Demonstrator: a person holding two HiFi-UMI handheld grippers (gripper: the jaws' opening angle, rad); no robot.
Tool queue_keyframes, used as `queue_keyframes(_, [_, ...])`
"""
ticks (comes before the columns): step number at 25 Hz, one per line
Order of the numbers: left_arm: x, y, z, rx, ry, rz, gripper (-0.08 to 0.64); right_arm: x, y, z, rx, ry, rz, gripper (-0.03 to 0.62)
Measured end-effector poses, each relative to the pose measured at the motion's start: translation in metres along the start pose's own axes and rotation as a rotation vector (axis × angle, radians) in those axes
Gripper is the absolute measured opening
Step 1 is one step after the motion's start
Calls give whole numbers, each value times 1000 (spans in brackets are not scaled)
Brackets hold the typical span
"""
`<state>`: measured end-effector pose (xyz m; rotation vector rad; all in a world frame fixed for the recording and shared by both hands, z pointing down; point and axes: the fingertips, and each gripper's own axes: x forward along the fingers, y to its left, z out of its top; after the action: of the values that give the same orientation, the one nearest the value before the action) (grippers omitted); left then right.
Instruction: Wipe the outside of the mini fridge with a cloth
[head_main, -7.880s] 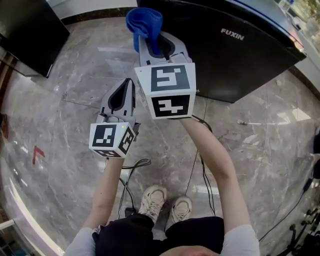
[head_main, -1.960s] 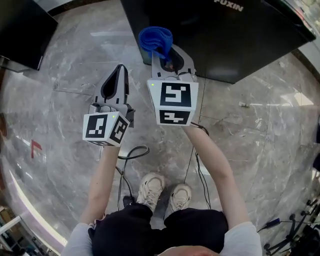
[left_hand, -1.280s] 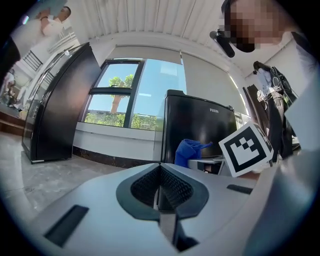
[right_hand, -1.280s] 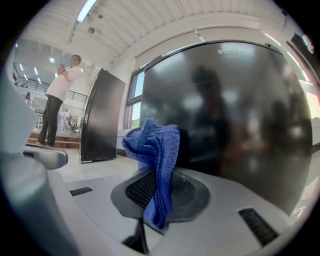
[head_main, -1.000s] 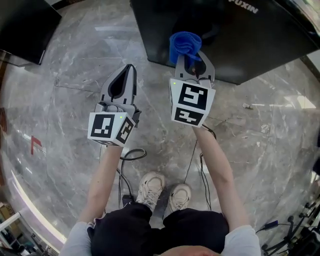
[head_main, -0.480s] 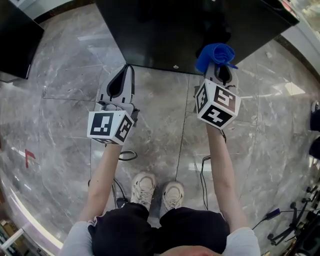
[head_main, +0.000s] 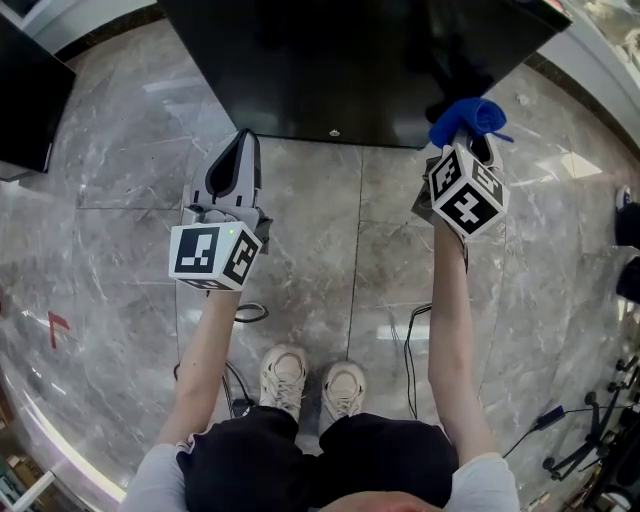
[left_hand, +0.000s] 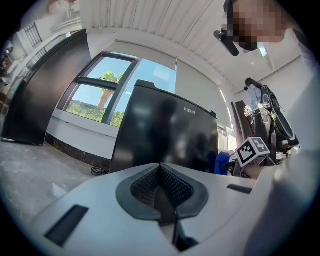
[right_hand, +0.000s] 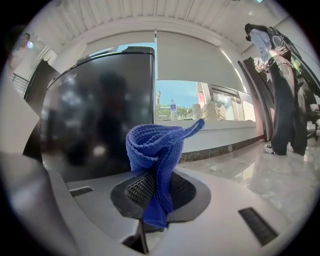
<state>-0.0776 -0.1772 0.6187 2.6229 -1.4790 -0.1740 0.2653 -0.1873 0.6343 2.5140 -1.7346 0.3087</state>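
Right gripper (right_hand: 150, 200) is clamped on a crumpled blue knitted cloth (right_hand: 155, 150), raised at the right near corner of the glossy black mini fridge (head_main: 340, 60) (contact not discernible). Left gripper (left_hand: 161, 187) is pressed closed, nothing grasped, over grey marble floor (head_main: 330, 220).

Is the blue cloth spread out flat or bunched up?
Bunched up: the cloth sits crumpled, pinched in the right tool.

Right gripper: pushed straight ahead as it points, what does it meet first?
Probably the mini fridge, near its front corner, with the blue cloth in the right gripper touching first. Depth is unclear.
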Motion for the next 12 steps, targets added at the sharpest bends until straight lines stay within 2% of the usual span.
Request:
queue_keyframes(6, [-2,8,0,-7,1,17,5,8,-17,2,-16,4,-42,72])
queue_keyframes(10, [-4,13,0,-6,1,31,5,9,-31,0,22,12,-79,72])
queue_keyframes(12, [-4,15,-2,-2,4,36,5,1,-28,-6,52,19,-61,72])
